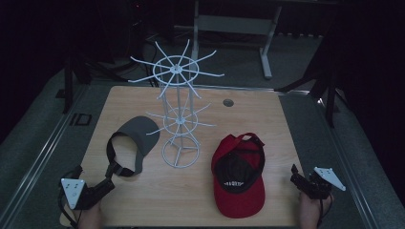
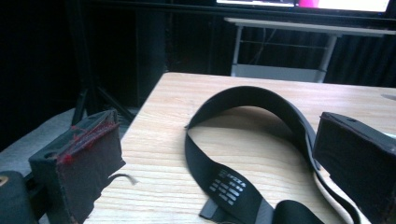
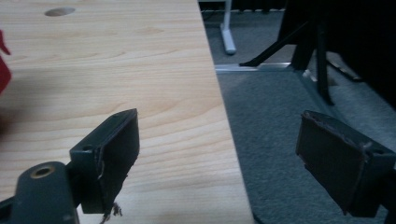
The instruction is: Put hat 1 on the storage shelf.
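Observation:
A grey visor (image 1: 136, 136) with a black strap (image 1: 113, 148) lies on the left of the wooden table (image 1: 258, 114). A red cap (image 1: 239, 174) lies upside down on the right. Between them stands a white wire rack (image 1: 177, 114) with two tiers of spokes. My left gripper (image 1: 104, 185) rests at the table's front left, pointing at the strap. In the left gripper view that gripper (image 2: 217, 149) is open, with the strap (image 2: 224, 179) lying between and just ahead of its pads, unpressed. My right gripper (image 1: 297, 175) hovers open at the table's right edge, beside the cap. In the right gripper view it (image 3: 222, 140) holds nothing.
A round grommet hole (image 1: 228, 102) sits near the table's far edge. Grey carpet (image 3: 271, 116) lies off the right edge, with black stand legs (image 3: 322, 60) on it. A white desk frame (image 1: 234, 24) stands behind the table. The room around is dark.

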Demonstrator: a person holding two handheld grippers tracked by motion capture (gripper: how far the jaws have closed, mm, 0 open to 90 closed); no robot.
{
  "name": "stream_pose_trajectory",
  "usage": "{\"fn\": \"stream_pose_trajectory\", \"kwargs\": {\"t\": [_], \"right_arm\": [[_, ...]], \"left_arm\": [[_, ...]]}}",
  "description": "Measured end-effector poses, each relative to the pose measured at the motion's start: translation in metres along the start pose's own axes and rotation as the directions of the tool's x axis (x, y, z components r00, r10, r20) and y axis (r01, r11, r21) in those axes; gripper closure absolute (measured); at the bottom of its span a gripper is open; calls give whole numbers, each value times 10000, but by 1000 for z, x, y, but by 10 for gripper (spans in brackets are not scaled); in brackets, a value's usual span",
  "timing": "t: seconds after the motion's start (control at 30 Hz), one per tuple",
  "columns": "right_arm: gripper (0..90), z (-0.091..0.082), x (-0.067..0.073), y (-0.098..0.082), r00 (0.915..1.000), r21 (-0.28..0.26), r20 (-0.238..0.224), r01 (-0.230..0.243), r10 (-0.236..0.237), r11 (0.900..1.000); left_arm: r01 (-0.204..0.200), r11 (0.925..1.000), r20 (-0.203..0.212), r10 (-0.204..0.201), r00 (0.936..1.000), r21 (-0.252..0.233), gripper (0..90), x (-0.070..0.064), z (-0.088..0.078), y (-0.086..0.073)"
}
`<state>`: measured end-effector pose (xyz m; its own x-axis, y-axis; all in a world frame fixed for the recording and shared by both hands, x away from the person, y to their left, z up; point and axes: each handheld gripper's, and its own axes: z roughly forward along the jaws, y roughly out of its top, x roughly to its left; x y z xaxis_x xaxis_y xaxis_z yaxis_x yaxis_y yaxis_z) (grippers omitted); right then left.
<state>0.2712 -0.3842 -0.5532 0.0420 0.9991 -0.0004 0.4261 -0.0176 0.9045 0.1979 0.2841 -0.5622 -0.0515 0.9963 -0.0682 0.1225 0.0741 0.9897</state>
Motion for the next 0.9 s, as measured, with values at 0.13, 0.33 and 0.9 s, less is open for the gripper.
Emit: {"fn": "stream_pose_trajectory", "kwargs": {"t": [0.13,0.33,0.9], "right_arm": [[136,-1,-4,0,9968,-42,-781,-160,156,9999],[135,-6,-2,6,9938,79,-1096,205,-195,9998],[94,-11,17,39,9637,537,-2491,1131,-964,9921]], "left_arm": [[131,9998,257,-126,9996,-168,20,-2,0,1],[429,9990,715,-416,9966,-161,19,-5,-1,2],[33,10000,1420,-38,9899,37,20,-14,0,4]]}}
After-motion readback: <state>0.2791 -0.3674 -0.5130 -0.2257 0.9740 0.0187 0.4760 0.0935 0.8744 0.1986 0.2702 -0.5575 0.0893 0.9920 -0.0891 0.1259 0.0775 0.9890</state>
